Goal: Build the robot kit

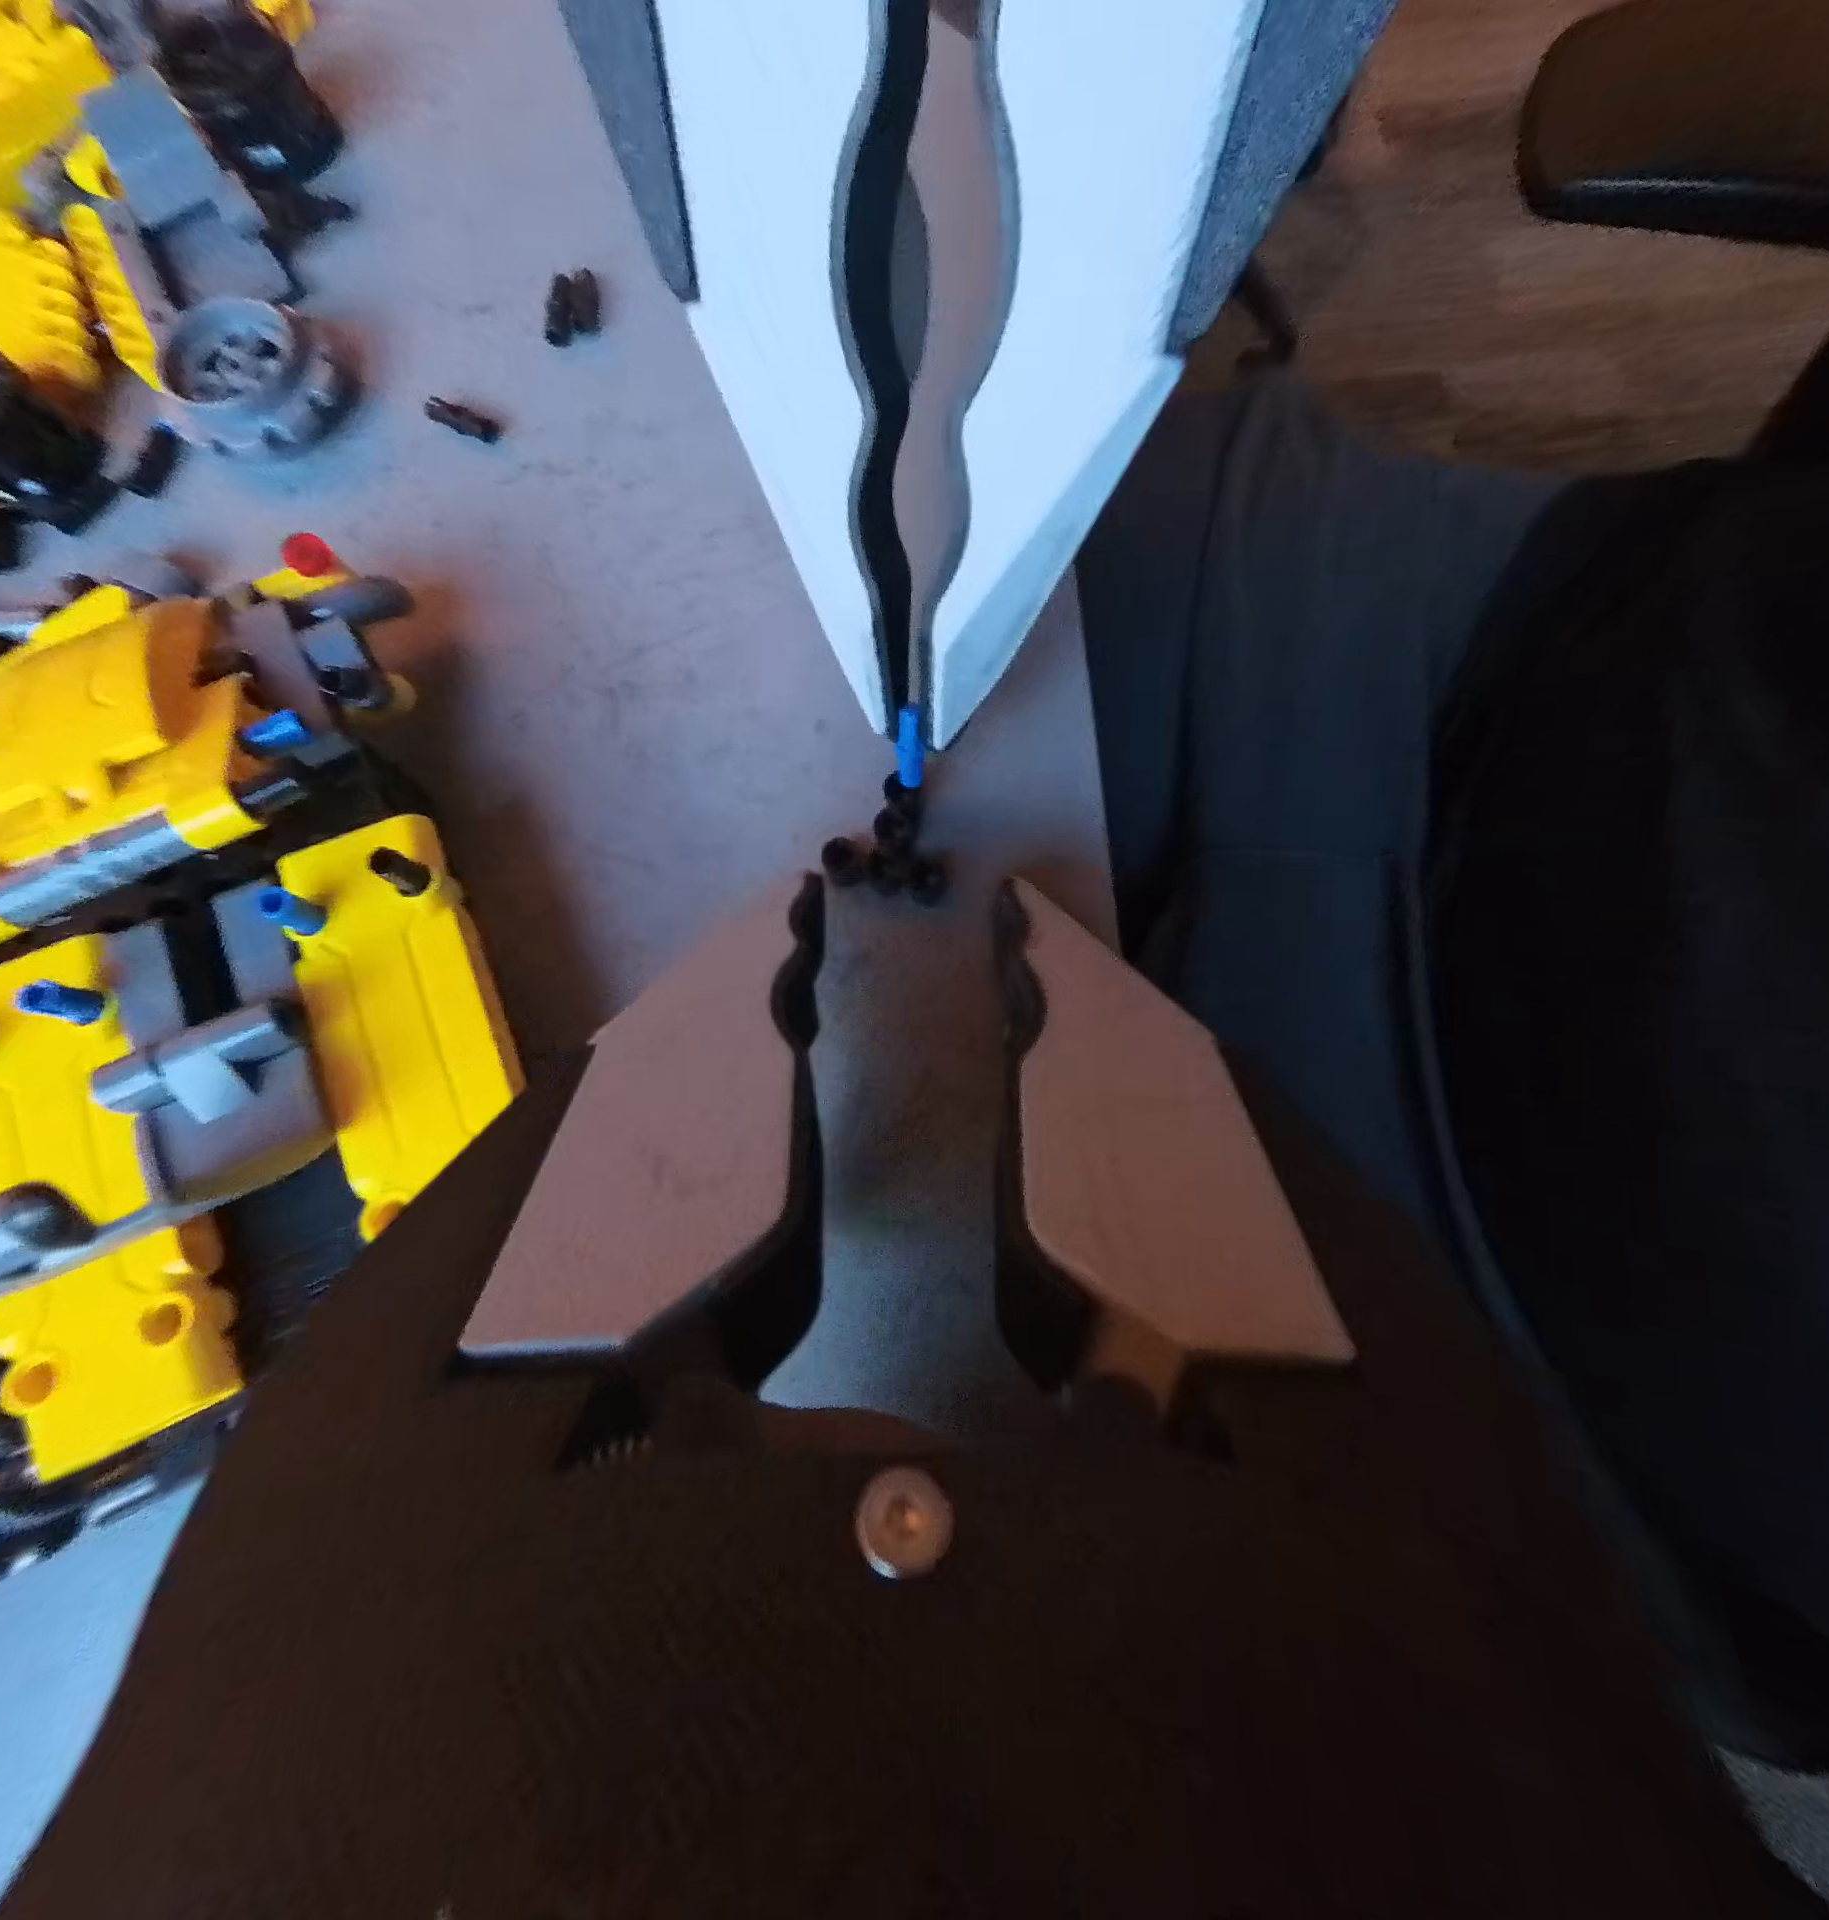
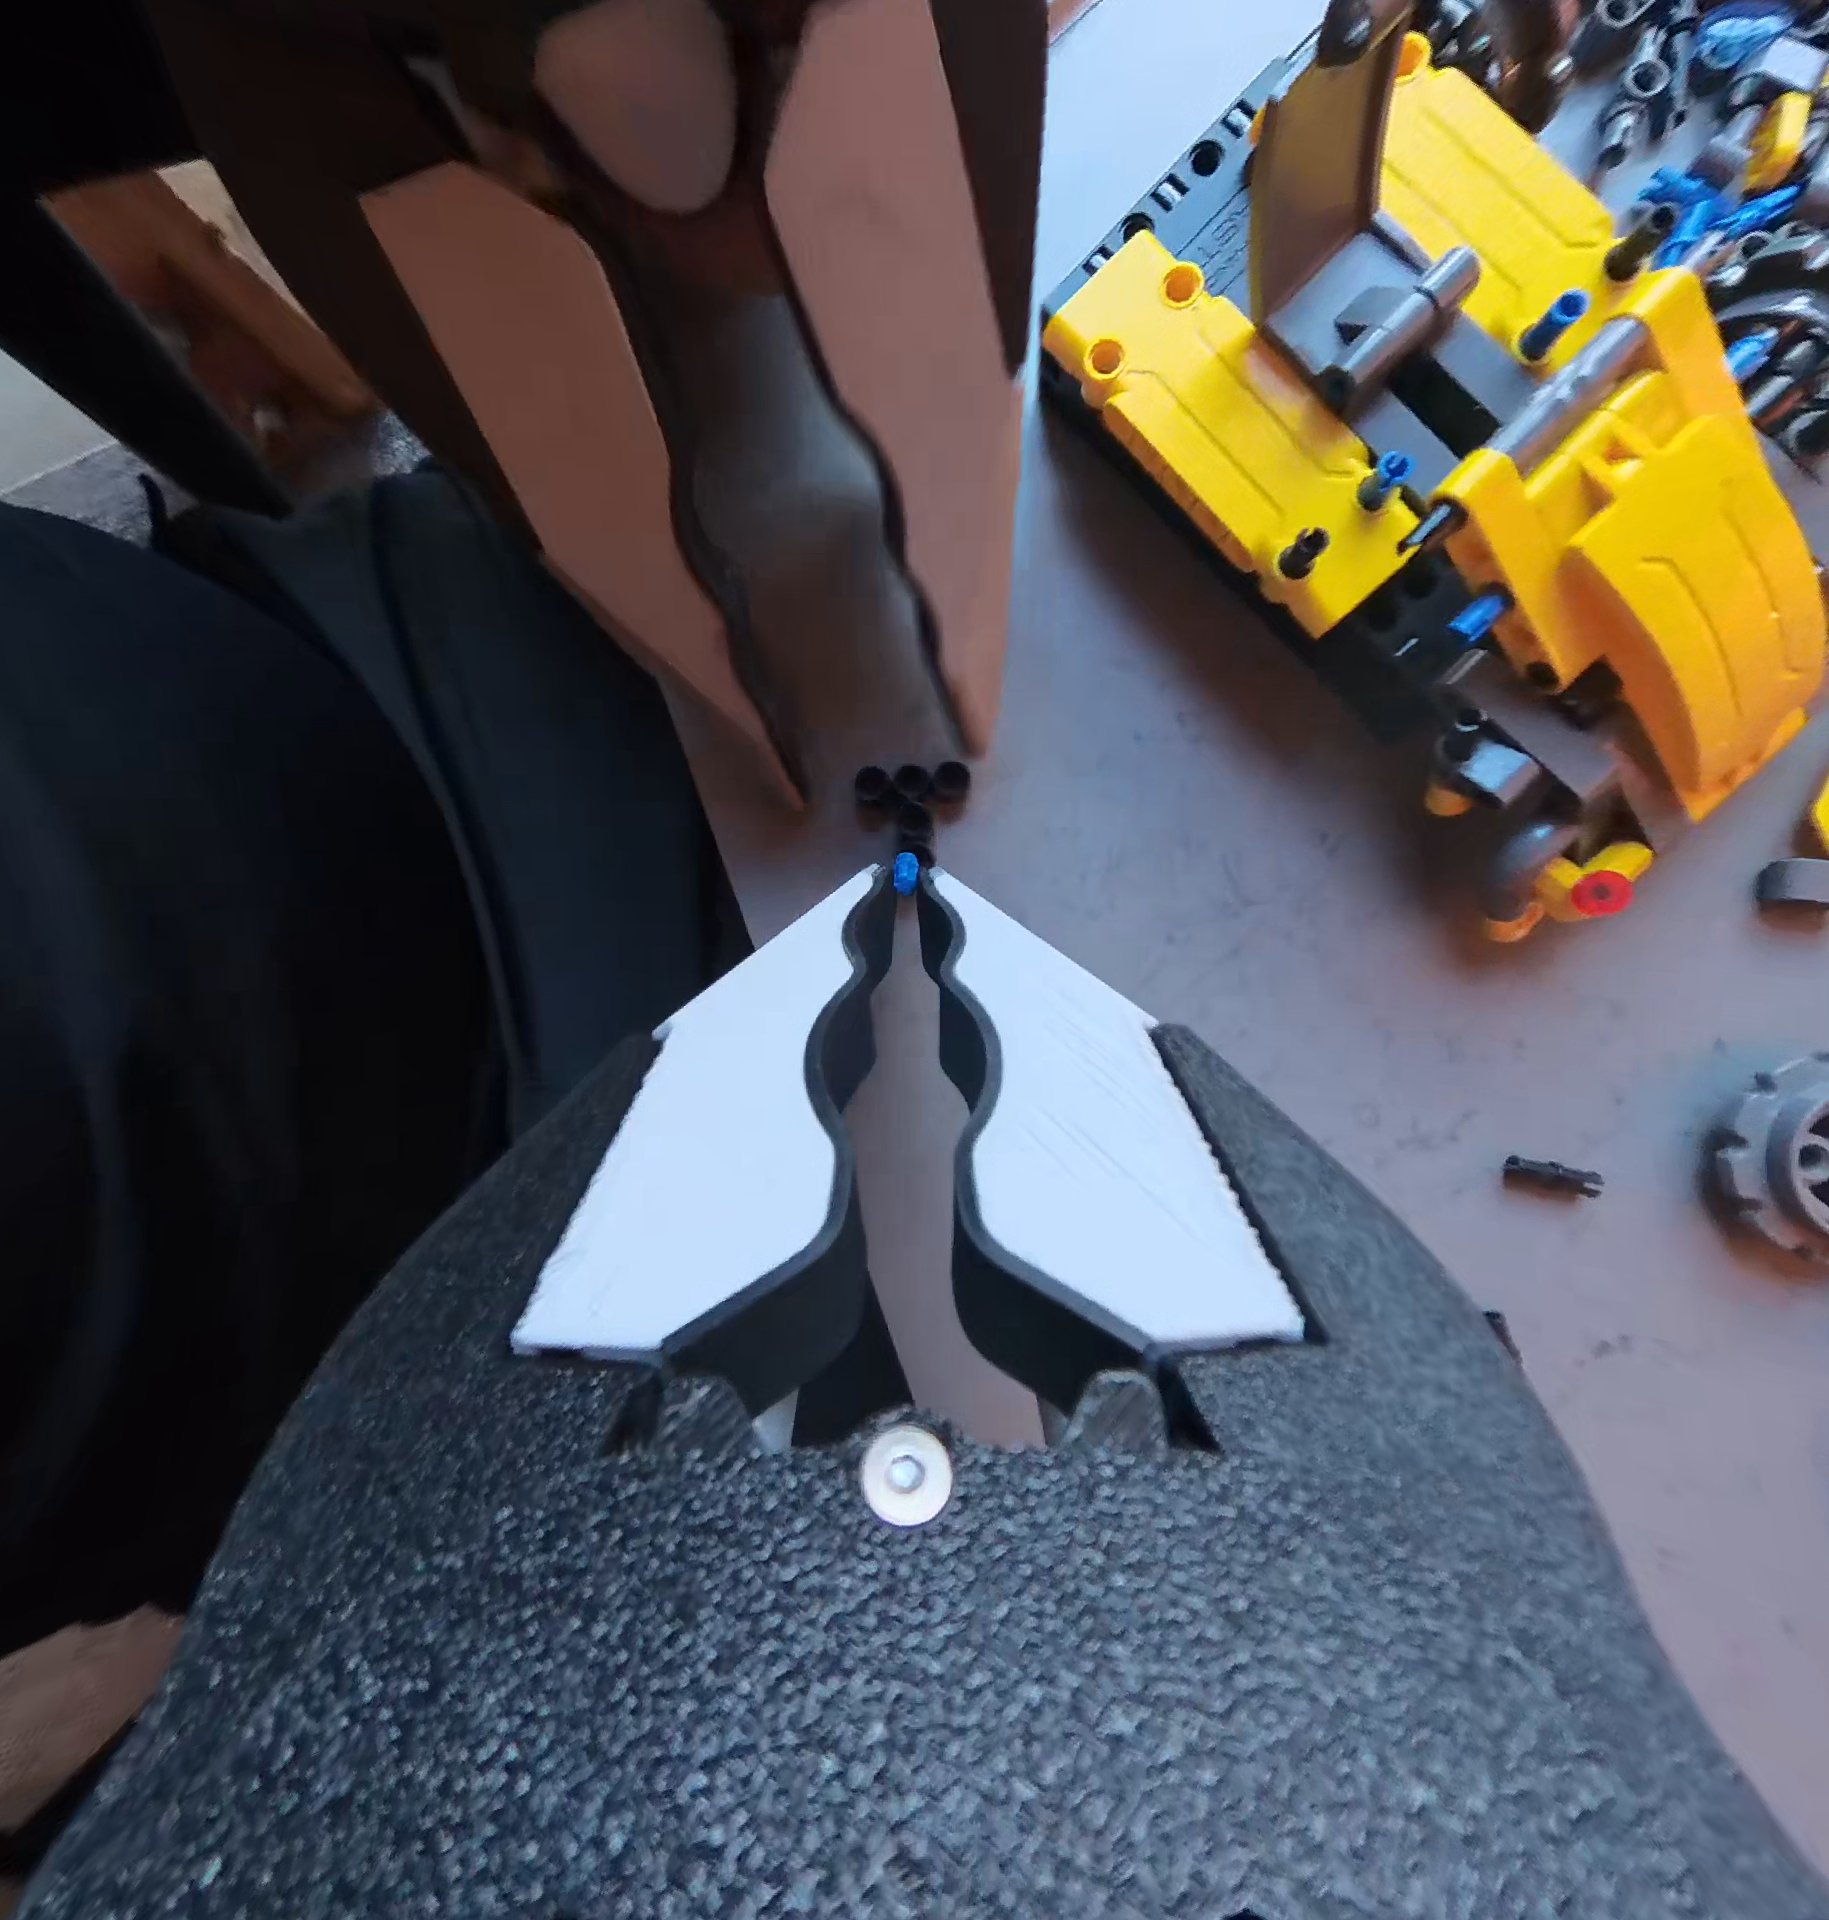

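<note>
Right tongs (image 2: 905,871): white flat fingers with wavy black pads, pinched on a small blue pin (image 2: 905,873) at the very tips.
Black connector (image 2: 912,795): T-shaped, round holes, stuck on the pin's far end, apparently just above the desk (image 2: 1253,1039).
Left tongs (image 1: 905,883): tan fingers, dark wavy pads, spread apart, tips just beside the connector.
Yellow model (image 2: 1461,436): blocky plastic vehicle, grey axles, on the desk.
Grey wheel (image 2: 1814,1158): toothed, loose, well apart.
</note>
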